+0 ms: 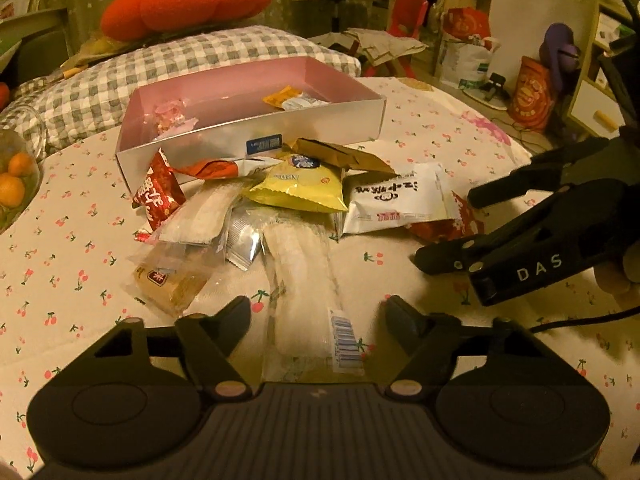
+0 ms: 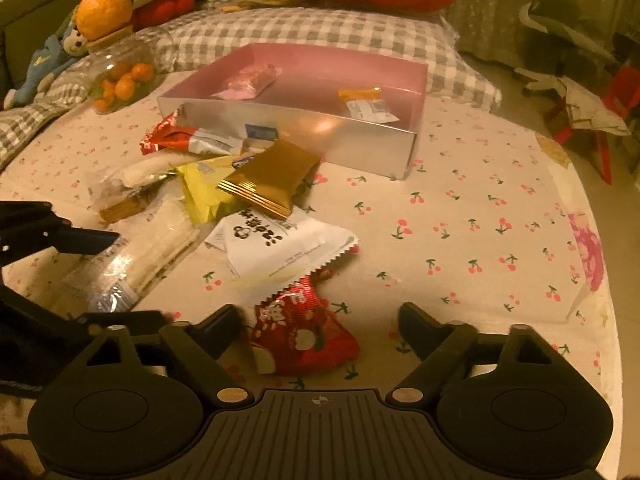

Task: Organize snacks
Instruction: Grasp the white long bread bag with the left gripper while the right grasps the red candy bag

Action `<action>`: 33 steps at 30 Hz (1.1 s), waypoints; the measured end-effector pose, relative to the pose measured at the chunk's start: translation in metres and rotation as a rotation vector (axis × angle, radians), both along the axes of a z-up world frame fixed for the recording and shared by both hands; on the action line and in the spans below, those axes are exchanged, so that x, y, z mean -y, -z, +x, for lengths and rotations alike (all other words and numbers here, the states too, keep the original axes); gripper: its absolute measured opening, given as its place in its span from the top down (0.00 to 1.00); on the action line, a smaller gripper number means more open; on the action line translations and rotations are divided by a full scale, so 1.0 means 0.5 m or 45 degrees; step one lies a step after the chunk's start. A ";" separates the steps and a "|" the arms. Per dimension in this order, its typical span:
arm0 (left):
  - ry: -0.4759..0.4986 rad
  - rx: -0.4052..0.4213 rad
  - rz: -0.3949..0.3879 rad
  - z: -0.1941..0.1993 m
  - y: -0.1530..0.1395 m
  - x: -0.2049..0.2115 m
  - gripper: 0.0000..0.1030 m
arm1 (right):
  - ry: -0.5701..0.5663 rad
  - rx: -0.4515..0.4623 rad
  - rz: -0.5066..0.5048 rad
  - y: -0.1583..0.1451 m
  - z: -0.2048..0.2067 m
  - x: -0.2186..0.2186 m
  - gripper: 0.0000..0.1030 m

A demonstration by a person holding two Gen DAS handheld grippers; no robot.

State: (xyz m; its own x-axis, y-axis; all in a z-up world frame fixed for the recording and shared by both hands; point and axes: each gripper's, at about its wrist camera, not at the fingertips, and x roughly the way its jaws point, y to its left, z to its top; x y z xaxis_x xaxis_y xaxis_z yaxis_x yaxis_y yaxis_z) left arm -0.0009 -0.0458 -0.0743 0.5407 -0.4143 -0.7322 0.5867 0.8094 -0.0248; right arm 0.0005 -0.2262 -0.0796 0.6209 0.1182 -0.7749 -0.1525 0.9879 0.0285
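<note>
Two black two-finger grippers over cherry-print tablecloth [image 2: 480, 208], both spread wide, gripping nothing. Left gripper [image 1: 318, 312] straddling near end of long clear-wrapped white snack bar [image 1: 300, 280]. Right gripper [image 2: 320, 320] straddling red foil snack packet [image 2: 304, 336], fingers apart from it. Mixed snack pile just beside shallow silver cardboard box with pink interior [image 1: 256, 100]: yellow packet [image 1: 300, 188], gold-brown foil packet [image 2: 272, 176], white packet with black print [image 2: 280, 240]. Inside box: pink wrapped sweet [image 1: 170, 114], orange-white packet [image 2: 364, 102].
</note>
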 end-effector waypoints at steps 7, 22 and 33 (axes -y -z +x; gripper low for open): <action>-0.031 -0.043 -0.006 0.017 -0.013 -0.012 0.65 | -0.023 -0.010 0.027 -0.014 0.000 -0.002 0.61; -0.022 -0.125 -0.065 0.021 -0.042 -0.019 0.83 | -0.011 -0.038 0.095 -0.059 -0.018 -0.001 0.65; -0.024 -0.140 0.006 0.025 -0.019 0.005 0.68 | 0.099 -0.098 0.096 -0.066 -0.028 0.031 0.65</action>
State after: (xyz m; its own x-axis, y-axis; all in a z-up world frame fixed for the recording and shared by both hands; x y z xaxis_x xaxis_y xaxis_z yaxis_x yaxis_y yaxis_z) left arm 0.0115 -0.0483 -0.0647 0.4649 -0.4014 -0.7891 0.5651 0.8207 -0.0845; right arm -0.0135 -0.2414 -0.0464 0.5698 0.1318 -0.8111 -0.0697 0.9913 0.1121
